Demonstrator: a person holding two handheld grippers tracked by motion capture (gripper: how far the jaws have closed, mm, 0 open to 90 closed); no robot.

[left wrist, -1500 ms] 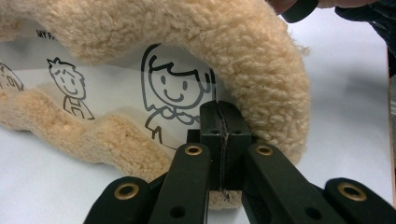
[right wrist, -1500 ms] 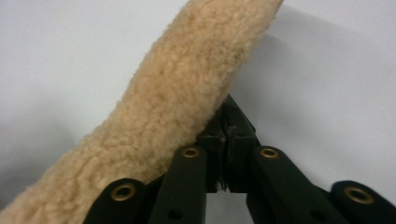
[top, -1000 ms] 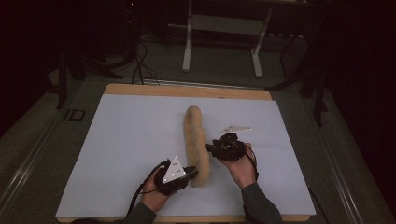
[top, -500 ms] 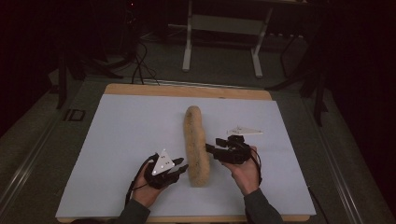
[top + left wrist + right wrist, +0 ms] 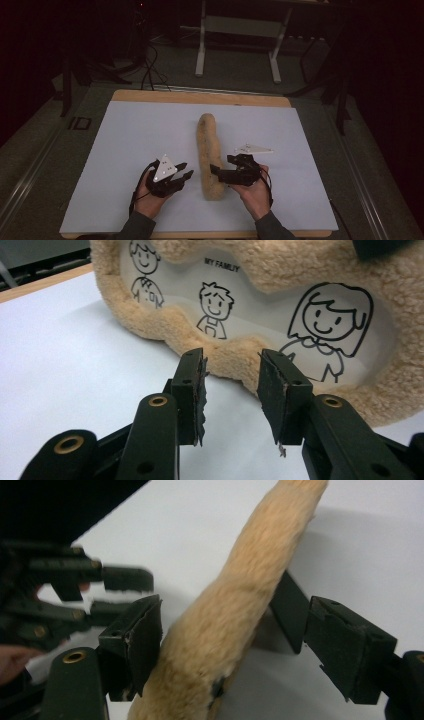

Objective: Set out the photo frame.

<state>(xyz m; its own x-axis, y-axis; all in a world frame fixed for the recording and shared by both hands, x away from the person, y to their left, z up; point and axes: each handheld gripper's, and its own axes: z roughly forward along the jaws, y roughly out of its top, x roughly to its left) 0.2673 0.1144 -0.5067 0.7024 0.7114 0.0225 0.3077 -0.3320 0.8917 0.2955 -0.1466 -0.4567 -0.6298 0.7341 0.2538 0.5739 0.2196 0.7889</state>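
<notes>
Since a second ago both grippers have been pulled a little back toward the near edge of the white sheet (image 5: 125, 140), and both sets of jaws have just been opening. The left gripper (image 5: 231, 371) is now parted with nothing between its pads, stopped just short of the fuzzy tan picture frame (image 5: 280, 270), where cartoon people and "MY FAMILY" can be seen. The frame (image 5: 209, 155) is stood on edge mid-sheet, and its near end is straddled loosely by the wide-open right gripper (image 5: 235, 630), not squeezed.
</notes>
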